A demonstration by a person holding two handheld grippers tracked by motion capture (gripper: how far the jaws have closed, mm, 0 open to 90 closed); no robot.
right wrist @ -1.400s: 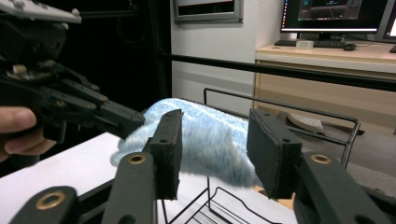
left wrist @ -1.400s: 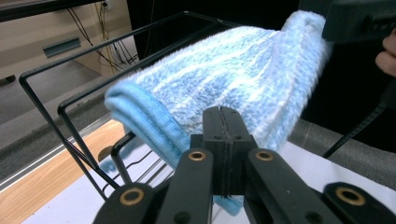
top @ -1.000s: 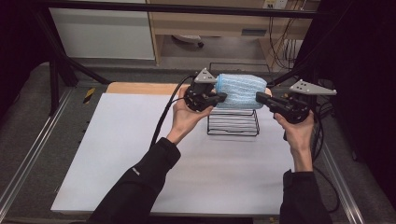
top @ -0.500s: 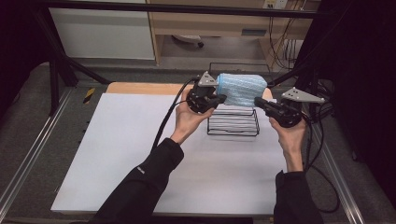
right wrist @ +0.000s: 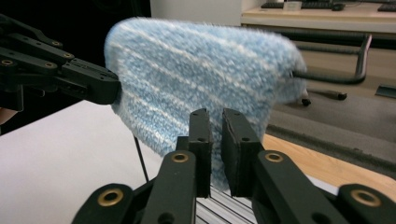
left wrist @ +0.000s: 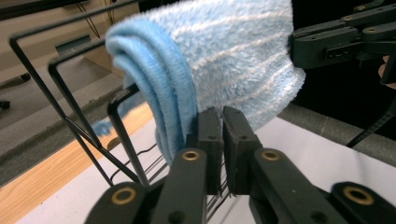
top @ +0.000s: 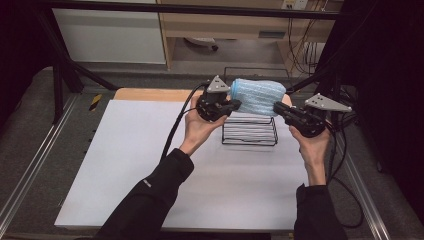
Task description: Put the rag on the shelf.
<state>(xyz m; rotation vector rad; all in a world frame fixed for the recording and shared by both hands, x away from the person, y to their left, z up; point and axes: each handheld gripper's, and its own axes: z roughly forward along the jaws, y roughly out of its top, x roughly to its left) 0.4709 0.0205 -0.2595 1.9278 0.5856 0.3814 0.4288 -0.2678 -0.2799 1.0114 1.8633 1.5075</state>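
Blue towel (top: 258,96) draping over black wire rack (top: 250,133) at far tabletop (top: 125,160) edge. Left gripper (top: 231,106) and right gripper (top: 278,108) flanking towel ends, jaws just parting slightly, gripping nothing.

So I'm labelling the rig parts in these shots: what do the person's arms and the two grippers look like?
Both forearms wear black long sleeves; the hands are bare. The left gripper and right gripper are black, each with two flat rectangular jaws on linked bars with brass-coloured pivot rings. Each carries a grey three-cornered plate on top and trails a black cable.
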